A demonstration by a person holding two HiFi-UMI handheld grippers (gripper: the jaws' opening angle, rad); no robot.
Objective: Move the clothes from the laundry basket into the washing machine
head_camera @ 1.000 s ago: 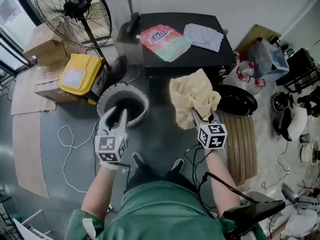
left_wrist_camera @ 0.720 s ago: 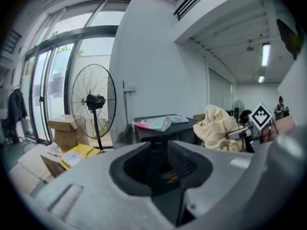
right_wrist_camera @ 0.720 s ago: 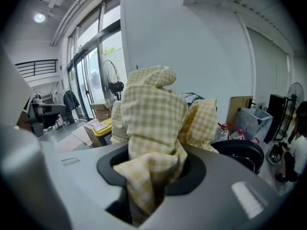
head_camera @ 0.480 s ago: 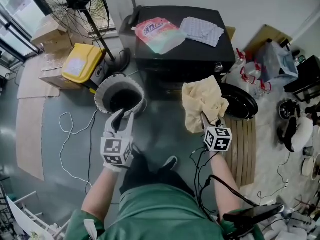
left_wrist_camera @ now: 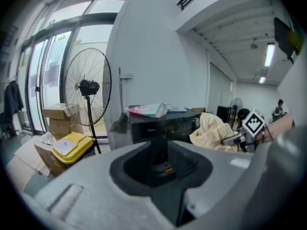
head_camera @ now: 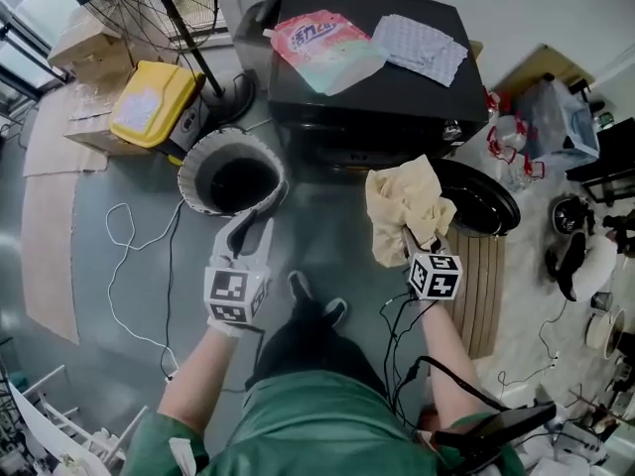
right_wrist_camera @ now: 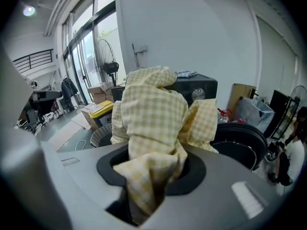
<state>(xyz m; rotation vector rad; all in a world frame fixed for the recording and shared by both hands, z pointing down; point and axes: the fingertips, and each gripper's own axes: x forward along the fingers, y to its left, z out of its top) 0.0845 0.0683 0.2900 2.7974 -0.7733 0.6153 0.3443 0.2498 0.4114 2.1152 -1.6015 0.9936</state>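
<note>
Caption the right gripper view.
Right gripper shut on a yellow checked cloth, black washer behind.

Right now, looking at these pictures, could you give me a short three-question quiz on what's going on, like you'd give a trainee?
1. Which gripper holds the yellow checked cloth? A) left B) right C) neither
2. True or false: the left gripper also grips cloth.
3. What colour is the lidded box beside the round white basket?
Key: 1 B, the right gripper; 2 false, nothing sits between its jaws; 3 yellow.
</note>
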